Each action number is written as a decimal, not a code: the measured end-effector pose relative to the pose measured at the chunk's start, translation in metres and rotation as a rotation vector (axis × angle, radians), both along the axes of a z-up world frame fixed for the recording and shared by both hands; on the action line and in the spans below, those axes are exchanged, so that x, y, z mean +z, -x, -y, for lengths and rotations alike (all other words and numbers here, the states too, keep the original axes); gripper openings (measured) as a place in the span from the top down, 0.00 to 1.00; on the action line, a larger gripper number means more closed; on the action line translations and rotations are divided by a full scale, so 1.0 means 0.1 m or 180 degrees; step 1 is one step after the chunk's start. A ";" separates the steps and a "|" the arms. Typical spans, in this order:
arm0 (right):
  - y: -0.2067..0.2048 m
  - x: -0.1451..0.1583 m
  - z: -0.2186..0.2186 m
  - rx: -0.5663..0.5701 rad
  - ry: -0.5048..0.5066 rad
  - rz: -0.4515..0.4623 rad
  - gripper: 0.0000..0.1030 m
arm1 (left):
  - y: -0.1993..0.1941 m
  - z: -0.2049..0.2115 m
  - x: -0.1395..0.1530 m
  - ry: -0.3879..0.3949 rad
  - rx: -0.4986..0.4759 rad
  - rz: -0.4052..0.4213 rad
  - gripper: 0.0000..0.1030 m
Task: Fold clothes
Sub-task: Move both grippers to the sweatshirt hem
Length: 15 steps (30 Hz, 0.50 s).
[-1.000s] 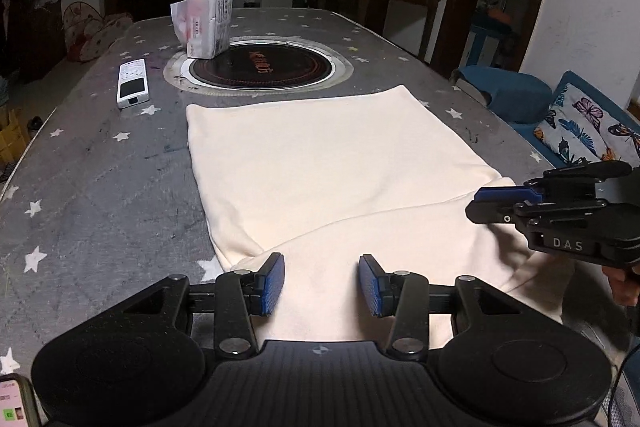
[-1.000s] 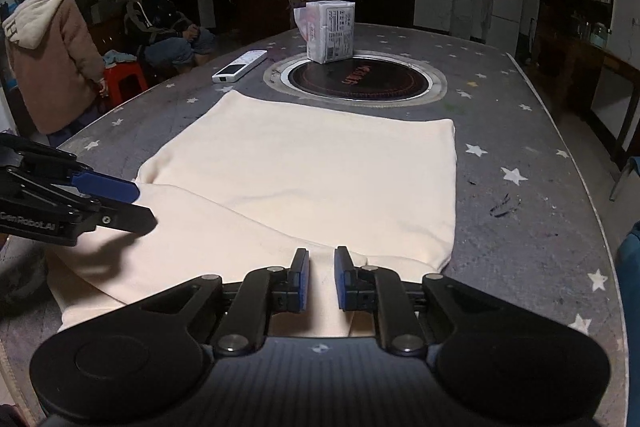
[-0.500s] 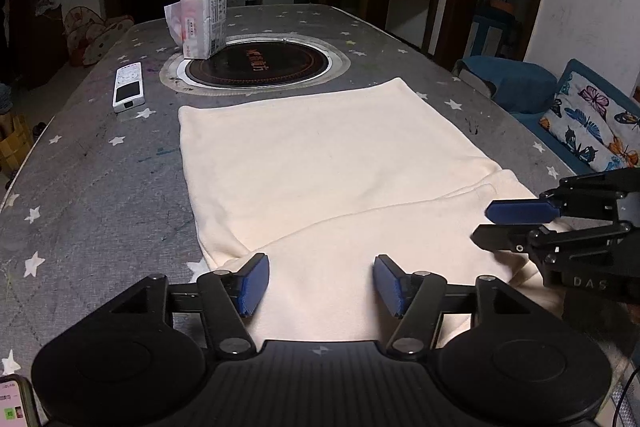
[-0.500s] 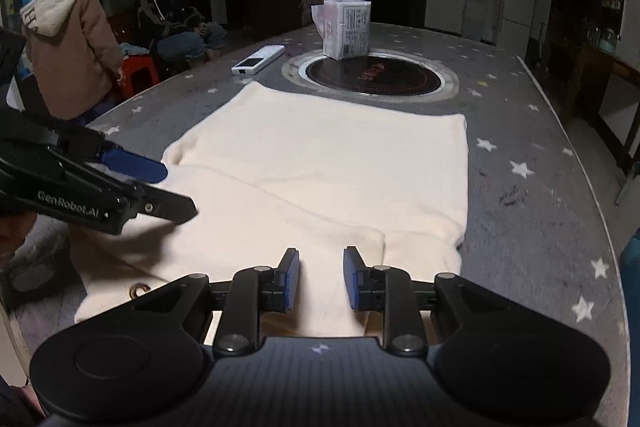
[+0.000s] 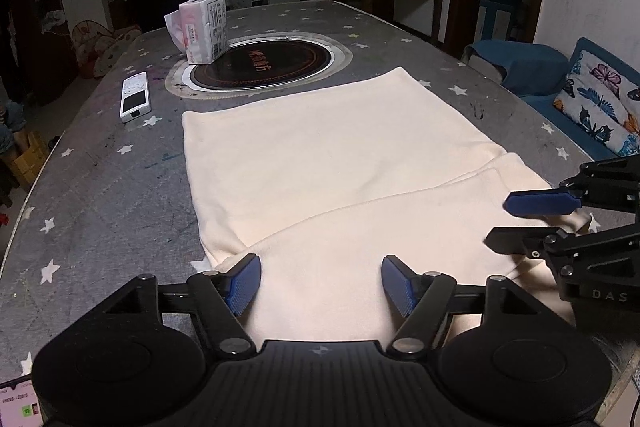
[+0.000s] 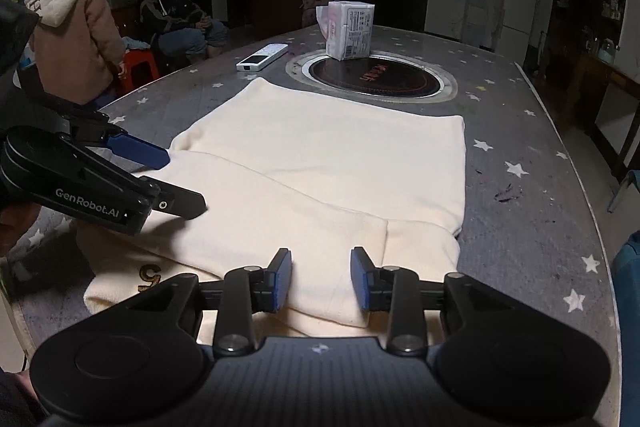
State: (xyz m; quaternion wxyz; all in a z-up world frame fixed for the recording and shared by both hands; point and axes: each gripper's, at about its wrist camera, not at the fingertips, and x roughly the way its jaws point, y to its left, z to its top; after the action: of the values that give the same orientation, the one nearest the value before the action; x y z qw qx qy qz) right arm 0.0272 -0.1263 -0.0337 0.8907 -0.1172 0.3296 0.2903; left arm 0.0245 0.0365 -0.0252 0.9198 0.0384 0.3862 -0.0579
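Observation:
A cream garment (image 5: 328, 179) (image 6: 320, 163) lies flat on the grey star-patterned table (image 5: 100, 195), its near part folded over itself. My left gripper (image 5: 320, 281) hovers open over the garment's near left edge, nothing between its blue pads. My right gripper (image 6: 320, 277) is open above the folded near edge, where a sleeve-like flap ends. In the left wrist view the right gripper (image 5: 520, 223) shows side-on at the garment's right edge, its fingers apart. In the right wrist view the left gripper (image 6: 176, 179) shows at the left. A small gold mark (image 6: 150, 275) sits on the fabric's near corner.
A round dark hotplate (image 5: 260, 65) is set in the table beyond the garment, with a tissue pack (image 5: 204, 27) on its rim and a white remote (image 5: 134, 101) to its left. Two people (image 6: 76, 27) are beside the table's left. A blue sofa (image 5: 560, 83) stands right.
Both grippers have opened wider and drawn back toward the near edge. The folded flap they were over now lies free on the garment.

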 end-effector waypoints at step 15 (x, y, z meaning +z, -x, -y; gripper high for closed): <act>0.11 -0.01 0.01 -0.0100 -0.0090 0.0016 0.54 | 0.11 0.09 0.01 -0.0167 0.0094 0.0023 0.20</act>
State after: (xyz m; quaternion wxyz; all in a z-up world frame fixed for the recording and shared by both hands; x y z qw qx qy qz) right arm 0.0161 -0.1276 -0.0346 0.8975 -0.1001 0.3251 0.2806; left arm 0.0138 0.0274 -0.0242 0.9206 0.0570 0.3848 -0.0340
